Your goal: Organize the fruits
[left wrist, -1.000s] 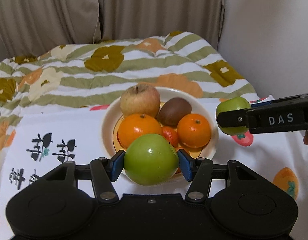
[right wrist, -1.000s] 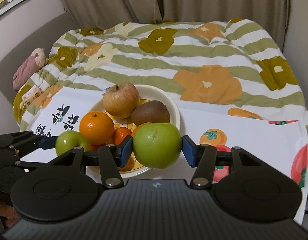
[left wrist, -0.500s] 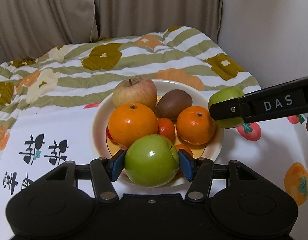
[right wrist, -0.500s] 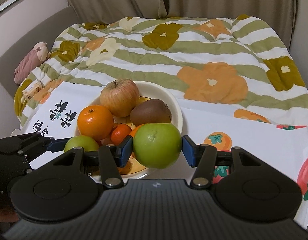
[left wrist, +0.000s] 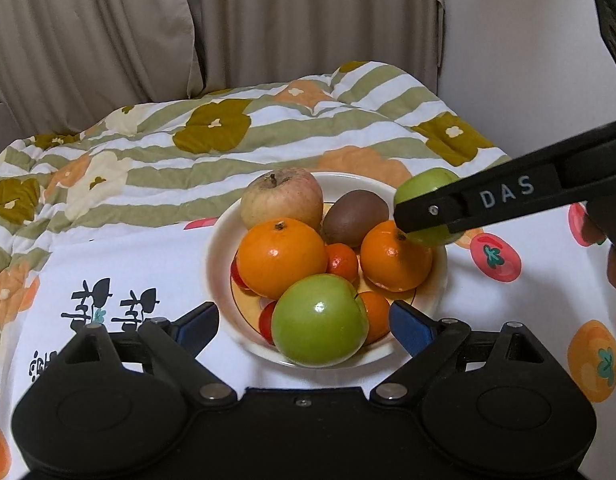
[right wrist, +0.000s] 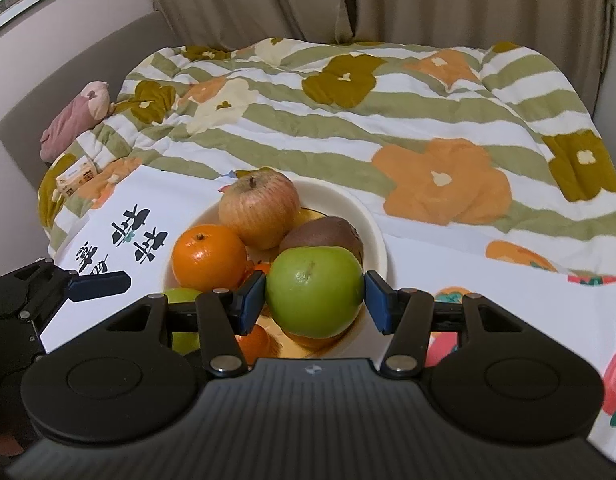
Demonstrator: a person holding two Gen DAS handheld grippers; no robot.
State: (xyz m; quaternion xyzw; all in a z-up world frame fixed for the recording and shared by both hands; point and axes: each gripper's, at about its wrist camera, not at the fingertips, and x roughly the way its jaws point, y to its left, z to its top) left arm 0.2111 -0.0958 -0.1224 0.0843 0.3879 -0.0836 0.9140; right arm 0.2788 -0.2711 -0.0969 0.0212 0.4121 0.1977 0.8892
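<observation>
The left gripper (left wrist: pixel 304 320) is standing wide open, its blue pads (left wrist: pixel 200 322) well clear on both sides of a green apple (left wrist: pixel 320 319) that is resting at the near rim of the bowl (left wrist: pixel 218 240), against the other fruit. The right gripper (right wrist: pixel 315 295) is clamping a second green apple (right wrist: pixel 313 292) between its blue pads (right wrist: pixel 252 298), both touching the fruit, and is holding it above the right side of the bowl, just over an orange (left wrist: pixel 393 258). In the bowl, a reddish apple (left wrist: pixel 282 202) and a kiwi (left wrist: pixel 353 216) are sitting at the back, a bigger orange (left wrist: pixel 280 258) is lying at the left, and a small tangerine (left wrist: pixel 341 262) is wedged in the middle between them. The bowl is sitting on a white cloth (left wrist: pixel 128 264) printed with fruit and black characters, spread over a striped floral quilt (left wrist: pixel 228 140).
</observation>
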